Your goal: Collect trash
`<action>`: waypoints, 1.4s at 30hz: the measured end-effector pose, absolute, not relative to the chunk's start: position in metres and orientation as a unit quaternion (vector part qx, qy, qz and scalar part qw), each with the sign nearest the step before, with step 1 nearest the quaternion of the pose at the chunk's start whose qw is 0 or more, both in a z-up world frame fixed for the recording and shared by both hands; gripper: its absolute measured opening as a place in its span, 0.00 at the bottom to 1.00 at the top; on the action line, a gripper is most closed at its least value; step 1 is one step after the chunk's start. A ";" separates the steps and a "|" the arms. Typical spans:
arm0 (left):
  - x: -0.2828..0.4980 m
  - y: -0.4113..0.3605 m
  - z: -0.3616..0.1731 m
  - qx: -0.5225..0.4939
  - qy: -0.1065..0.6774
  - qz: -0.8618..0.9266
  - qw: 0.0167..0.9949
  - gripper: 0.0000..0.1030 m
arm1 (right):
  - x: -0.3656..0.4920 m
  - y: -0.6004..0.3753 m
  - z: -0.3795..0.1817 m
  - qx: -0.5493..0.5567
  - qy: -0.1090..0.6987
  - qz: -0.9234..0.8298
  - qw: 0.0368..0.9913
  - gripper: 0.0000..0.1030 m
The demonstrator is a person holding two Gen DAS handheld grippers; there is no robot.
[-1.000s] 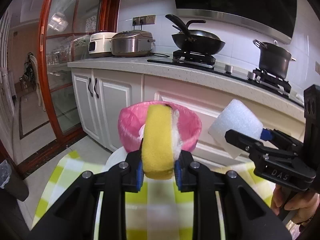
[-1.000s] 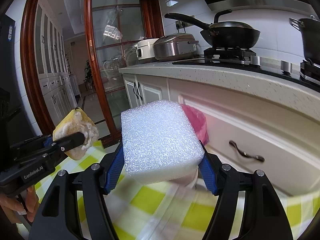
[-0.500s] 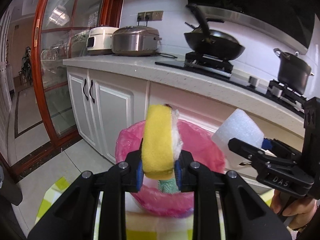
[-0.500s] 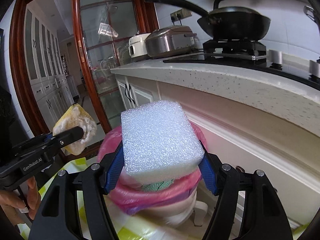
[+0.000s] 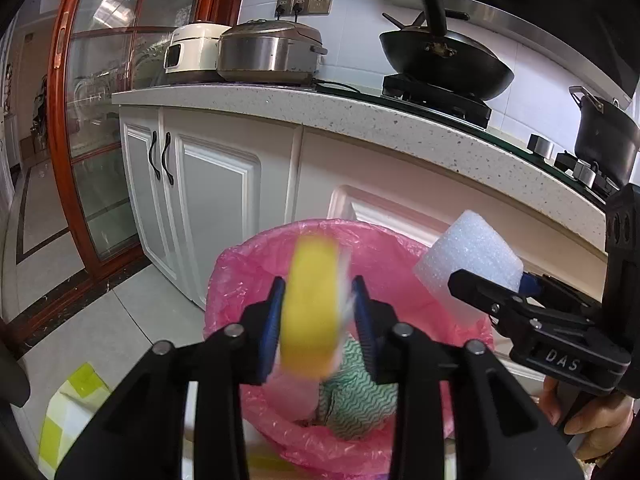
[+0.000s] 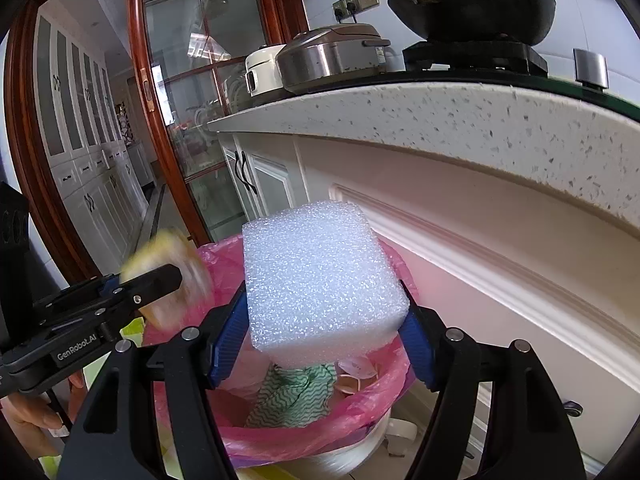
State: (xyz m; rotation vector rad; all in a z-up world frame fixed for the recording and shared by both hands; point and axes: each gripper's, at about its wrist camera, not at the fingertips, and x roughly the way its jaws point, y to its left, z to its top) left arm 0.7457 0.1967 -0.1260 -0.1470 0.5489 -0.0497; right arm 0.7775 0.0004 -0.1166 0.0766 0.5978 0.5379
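Bin [image 5: 248, 268]: pink-lined, green cloth [image 6: 296, 396] already inside. My left gripper [image 5: 318, 312] is opening, yellow sponge [image 5: 312, 308] slipping free between the jaws (blurred). My right gripper [image 6: 320, 320] clamps the white foam block [image 6: 320, 284], not yet dropped.

Crinkled glossy pink plastic bin liner [image 5: 256, 276], coarse white foam block [image 6: 320, 284]

Yellow sponge [image 5: 312, 304] motion-blurred, bin [image 6: 360, 446] base cut off, bin contents partly hidden

The bin [image 5: 400, 248] sits low centre, before the cabinets [image 5: 216, 200]. A cloth [image 6: 296, 396] lies in it. Cookers [image 5: 268, 52] stand on the tabletop [image 5: 360, 120], upper centre; wok [image 5: 444, 60] to their right.
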 end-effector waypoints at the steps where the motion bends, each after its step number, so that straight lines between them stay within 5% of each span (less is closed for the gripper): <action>1: 0.746 0.196 -0.126 -0.073 0.271 -0.026 0.959 0.33 | 0.780 -0.001 -0.118 0.040 0.291 0.262 0.919 0.65; 10: 0.739 0.204 -0.129 -0.083 0.263 -0.016 0.961 0.50 | 0.784 -0.004 -0.119 0.053 0.286 0.274 0.917 0.72; 20: 0.719 0.215 -0.119 -0.074 0.261 -0.004 0.962 0.50 | 0.777 -0.006 -0.108 0.058 0.282 0.272 0.918 0.74; 25: 0.707 0.211 -0.112 -0.072 0.260 0.006 0.963 0.59 | 0.761 -0.015 -0.099 0.055 0.282 0.268 0.920 0.74; 32: 0.668 0.206 -0.093 -0.062 0.250 0.027 0.966 0.93 | 0.710 -0.030 -0.077 0.038 0.267 0.270 0.924 0.78; 42: 0.593 0.205 -0.052 -0.047 0.228 0.049 0.971 0.96 | 0.634 -0.048 -0.050 -0.019 0.261 0.279 0.924 0.83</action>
